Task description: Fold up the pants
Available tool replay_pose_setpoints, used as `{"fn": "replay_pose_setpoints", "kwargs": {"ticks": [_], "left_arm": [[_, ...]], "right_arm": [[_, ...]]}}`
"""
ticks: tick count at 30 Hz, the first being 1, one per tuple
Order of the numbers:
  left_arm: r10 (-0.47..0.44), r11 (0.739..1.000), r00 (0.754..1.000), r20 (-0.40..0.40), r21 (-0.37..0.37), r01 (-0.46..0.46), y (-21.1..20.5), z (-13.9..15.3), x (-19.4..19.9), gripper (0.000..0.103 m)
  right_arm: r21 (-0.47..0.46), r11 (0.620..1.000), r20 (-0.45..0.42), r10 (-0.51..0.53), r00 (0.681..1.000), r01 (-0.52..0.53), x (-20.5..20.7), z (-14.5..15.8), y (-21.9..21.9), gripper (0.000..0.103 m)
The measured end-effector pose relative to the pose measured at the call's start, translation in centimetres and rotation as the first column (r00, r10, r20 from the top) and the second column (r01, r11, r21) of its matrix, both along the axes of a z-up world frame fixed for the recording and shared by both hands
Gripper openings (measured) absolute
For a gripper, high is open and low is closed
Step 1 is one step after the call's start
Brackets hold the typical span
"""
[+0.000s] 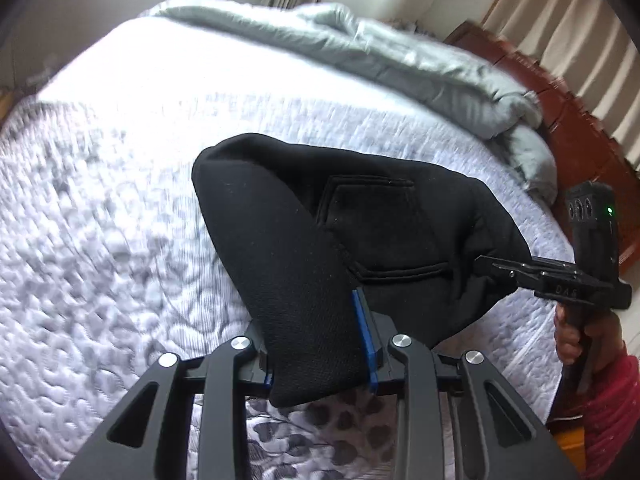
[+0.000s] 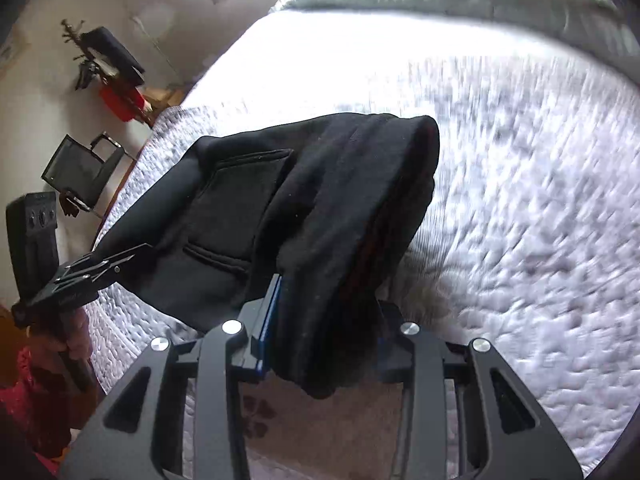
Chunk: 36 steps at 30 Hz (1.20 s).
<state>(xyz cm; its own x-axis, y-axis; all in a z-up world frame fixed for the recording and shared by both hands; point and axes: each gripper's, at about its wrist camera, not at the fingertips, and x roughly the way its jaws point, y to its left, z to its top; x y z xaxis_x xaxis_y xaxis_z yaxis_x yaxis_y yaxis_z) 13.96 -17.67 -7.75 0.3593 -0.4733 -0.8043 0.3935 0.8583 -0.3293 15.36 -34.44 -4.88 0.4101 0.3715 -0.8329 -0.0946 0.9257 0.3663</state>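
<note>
Black pants (image 1: 320, 232) bunched above quilted bed (image 1: 120, 240), one end clamped in left hand-held gripper (image 1: 320, 364), other end pinched in right hand-held gripper (image 2: 320, 352), cloth slung between them

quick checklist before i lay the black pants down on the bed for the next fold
1. Left gripper grip: ok, jaws closed on a thick fold of the black pants.
2. Right gripper grip: ok, jaws closed on the other bunched end.
3. Pants stretched evenly between the two grippers: not ok, the cloth sags and bunches, patch pocket facing up.
4. Landing area on the white quilt: ok, bare ahead of the pants.
5. Grey duvet: ok, heaped at the far edge, apart from the pants.
6. Layers underneath aligned: cannot tell, hidden.
</note>
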Motion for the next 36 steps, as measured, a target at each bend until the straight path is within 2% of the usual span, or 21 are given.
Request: {"fn": "replay_pose_setpoints", "kwargs": {"ticks": [2,5,8,10,14,16,19,23,25,27,32,36], "left_arm": [[-0.013,1.000,1.000,-0.029,0.008,0.013,0.5,-2.5,-0.1,0.041],[-0.044,0.999,0.999,-0.013,0.024,0.044,1.0,-4.8,-1.0,0.050],[-0.004,0.999,0.998,-0.062,-0.046,0.001,2.3,-6.4,-1.0,0.056],[-0.002,0.999,0.999,-0.054,-0.041,0.000,2.4,-6.6,-1.0,0.057],[-0.014,0.999,1.000,0.007,0.036,0.014,1.6,-5.9,-1.8,0.064],[0.011,0.999,1.000,-0.001,0.041,-0.011,1.8,-5.5,-1.8,0.070],[0.057,0.994,0.998,0.012,0.091,-0.058,2.3,-4.7,-2.2,0.081],[0.125,0.985,0.992,0.024,0.115,-0.127,3.8,-4.0,-4.3,0.085],[0.154,0.980,0.988,0.012,0.122,-0.154,4.3,-3.9,-5.4,0.091],[0.163,0.973,0.987,-0.010,0.169,-0.159,4.3,-4.0,-6.3,0.091],[0.144,0.967,0.989,-0.027,0.217,-0.135,3.9,-3.9,-8.9,0.092],[0.154,0.958,0.988,-0.021,0.249,-0.144,3.7,-3.1,-10.6,0.094]], "right_arm": [[0.034,0.999,-0.048,-0.022,0.999,0.024,0.4,-2.5,-1.3,0.041],[0.160,0.986,-0.092,-0.039,0.995,0.054,-0.1,-5.6,-3.4,0.046],[0.202,0.978,-0.081,-0.040,0.996,0.056,-0.7,-7.1,-4.0,0.048],[0.220,0.973,-0.076,-0.054,0.996,0.070,-0.8,-7.5,-4.2,0.050],[0.226,0.970,-0.076,-0.072,0.994,0.088,-1.2,-7.6,-4.9,0.053],[0.222,0.969,-0.082,-0.092,0.992,0.108,-1.6,-7.1,-5.1,0.065],[0.168,0.975,-0.063,-0.135,0.989,0.144,-2.9,-5.7,-5.3,0.076],[0.130,0.972,-0.025,-0.192,0.981,0.194,-5.3,-4.2,-5.7,0.080],[0.123,0.962,-0.027,-0.241,0.970,0.243,-6.9,-3.8,-5.9,0.081],[0.071,0.956,-0.036,-0.282,0.959,0.284,-8.6,-3.6,-5.9,0.081],[0.007,0.947,-0.013,-0.322,0.947,0.322,-12.3,-2.3,-4.0,0.086],[-0.170,0.928,0.011,-0.333,0.943,0.330,-13.8,-1.4,-1.0,0.088]]}}
